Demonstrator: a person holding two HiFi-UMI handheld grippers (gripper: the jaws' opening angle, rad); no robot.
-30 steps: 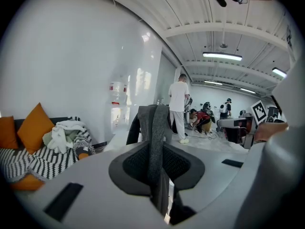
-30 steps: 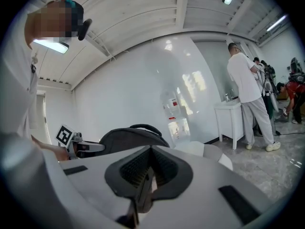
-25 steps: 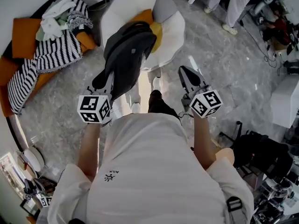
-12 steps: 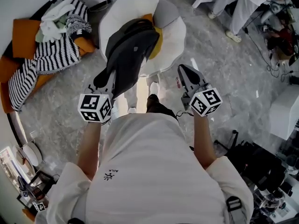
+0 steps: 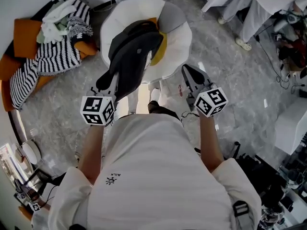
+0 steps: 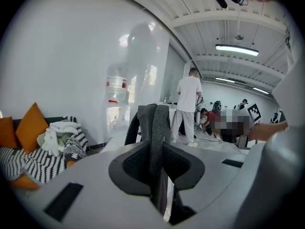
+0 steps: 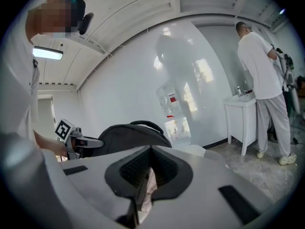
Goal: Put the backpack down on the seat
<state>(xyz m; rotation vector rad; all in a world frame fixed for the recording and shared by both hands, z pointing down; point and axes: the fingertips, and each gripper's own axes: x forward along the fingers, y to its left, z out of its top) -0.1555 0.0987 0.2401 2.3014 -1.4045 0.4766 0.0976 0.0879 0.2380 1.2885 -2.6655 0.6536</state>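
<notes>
A dark grey backpack (image 5: 132, 56) hangs by its grey strap (image 6: 155, 128) from my left gripper (image 5: 108, 80), which is shut on that strap. The bag's body hangs over the front left part of a round white seat (image 5: 178, 37), which holds an orange cushion (image 5: 159, 44) and a grey one (image 5: 170, 16). Whether the bag touches the seat I cannot tell. My right gripper (image 5: 188, 72) is shut with nothing in it, to the right of the bag near the seat's front edge. In the right gripper view the backpack (image 7: 133, 135) bulges just beyond the jaws.
A sofa with orange cushions and a striped blanket (image 5: 48, 56) stands at the left. People in white (image 5: 249, 8) stand at the far right, one by a small white table (image 7: 240, 113). A water dispenser (image 6: 116, 94) is against the wall. Dark gear (image 5: 268, 186) lies at the lower right.
The seat and floor have slid slightly down in the head view as the person stepped closer. Both grippers and the hanging backpack keep nearly the same place in the picture.
</notes>
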